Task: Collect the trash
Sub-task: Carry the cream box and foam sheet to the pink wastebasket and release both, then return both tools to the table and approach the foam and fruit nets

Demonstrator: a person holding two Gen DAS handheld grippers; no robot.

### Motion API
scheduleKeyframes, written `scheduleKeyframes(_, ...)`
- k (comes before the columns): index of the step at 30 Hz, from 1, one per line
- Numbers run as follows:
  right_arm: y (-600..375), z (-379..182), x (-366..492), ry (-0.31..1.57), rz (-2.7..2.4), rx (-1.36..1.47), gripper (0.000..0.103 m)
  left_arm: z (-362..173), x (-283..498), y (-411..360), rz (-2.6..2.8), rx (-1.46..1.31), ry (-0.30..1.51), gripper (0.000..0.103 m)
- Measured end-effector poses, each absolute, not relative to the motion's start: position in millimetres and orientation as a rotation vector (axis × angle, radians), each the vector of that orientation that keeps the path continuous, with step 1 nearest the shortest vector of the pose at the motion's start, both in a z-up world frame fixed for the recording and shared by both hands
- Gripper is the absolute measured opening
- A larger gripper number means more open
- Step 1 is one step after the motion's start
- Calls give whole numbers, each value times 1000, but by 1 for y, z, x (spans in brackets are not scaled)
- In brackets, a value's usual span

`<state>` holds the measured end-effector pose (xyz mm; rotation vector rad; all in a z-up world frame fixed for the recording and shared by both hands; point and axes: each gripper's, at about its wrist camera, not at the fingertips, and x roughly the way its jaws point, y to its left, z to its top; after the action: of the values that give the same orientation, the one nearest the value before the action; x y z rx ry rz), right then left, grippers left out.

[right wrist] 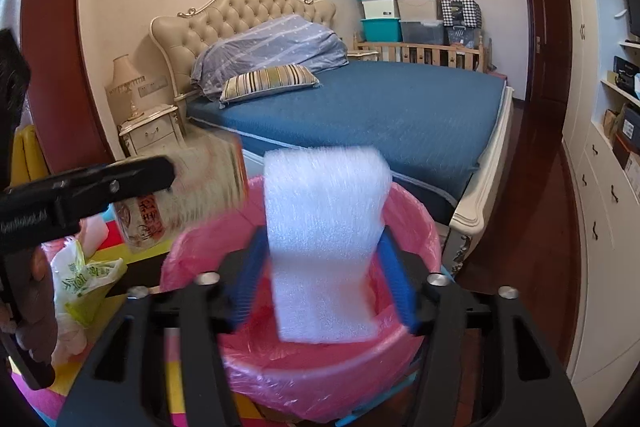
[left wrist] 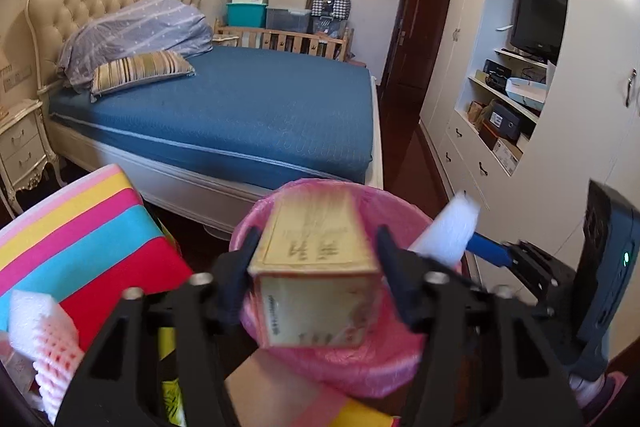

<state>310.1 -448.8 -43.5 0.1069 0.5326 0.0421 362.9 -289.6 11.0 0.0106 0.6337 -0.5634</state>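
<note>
A bed [left wrist: 240, 115] with a blue cover fills the room behind, a tufted headboard [right wrist: 248, 11] at its far end and a striped pillow [left wrist: 140, 71] lying near it; white cupboards [left wrist: 592, 107] line the wall to the right of the bed; a striped mat [left wrist: 92, 227] in pink, yellow, blue and red lies at lower left in the left wrist view; in front of both cameras stands a bin lined with a pink bag [right wrist: 412, 227]; above its mouth, between the black fingers of the left gripper [left wrist: 316, 251], is a blurred yellow carton [left wrist: 316, 267], a gap showing on the right side, the jaws spread and not pressing it; the right gripper [right wrist: 320, 263], with blue pads, stands wide too, a white foam sheet [right wrist: 324, 239] blurred between its fingers over the bin, loose from both; at the mat's edge lies a smaller white and pink foam net [left wrist: 48, 347]
</note>
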Motion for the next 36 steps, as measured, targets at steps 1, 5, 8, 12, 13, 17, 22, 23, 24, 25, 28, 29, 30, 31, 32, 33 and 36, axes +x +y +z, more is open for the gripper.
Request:
scheduleKeyframes(1, -449, -44, 306, 527, 37, 113, 73, 13, 365, -288, -546, 0, 622, 74)
scheduleKeyframes(5, -452, -36, 280, 487, 29, 114, 75, 21, 347, -274, -510, -13, 579, 88)
scheduleKeyframes(8, -443, -28, 253, 455, 26, 106, 82, 31, 321, -252, -479, -21, 529, 99)
scheduleKeyframes(12, -425, -25, 220, 453, 32, 124, 83, 38, 282, -228, -449, -18, 483, 98)
scheduleKeyframes(13, -420, -25, 213, 454, 26, 125, 83, 39, 271, -224, -447, -8, 474, 98)
scheduleKeyframes(17, -397, -34, 192, 468, 16, 133, 83, 35, 233, -207, -430, 27, 448, 98)
scheduleKeyframes(22, -370, -52, 178, 531, 50, 152, 83, 26, 188, -170, -403, 72, 431, 98)
scheduleKeyframes(23, -362, -56, 176, 546, 63, 153, 82, 24, 181, -162, -395, 78, 425, 98)
scheduleKeyframes(24, -354, -59, 173, 559, 77, 152, 82, 23, 174, -153, -386, 82, 420, 98)
scheduleKeyframes(25, -349, -61, 172, 567, 88, 153, 82, 21, 163, -138, -370, 89, 415, 98)
scheduleKeyframes(28, -332, -67, 164, 580, 147, 179, 82, 13, 140, -106, -329, 82, 415, 98)
scheduleKeyframes(29, -324, -68, 162, 577, 162, 186, 82, 9, 132, -94, -309, 74, 416, 98)
scheduleKeyframes(30, -318, -67, 160, 575, 171, 186, 82, 6, 126, -82, -289, 65, 416, 98)
scheduleKeyframes(31, -314, -66, 161, 573, 181, 186, 82, 3, 117, -64, -254, 53, 419, 98)
scheduleKeyframes(32, -305, -65, 159, 573, 202, 186, 82, 1, 113, -55, -236, 47, 419, 98)
scheduleKeyframes(33, -298, -64, 158, 577, 225, 186, 82, 0, 108, -43, -215, 41, 419, 98)
scheduleKeyframes(36, -271, -63, 156, 600, 271, 147, 82, -5, 90, -7, -130, 29, 421, 98)
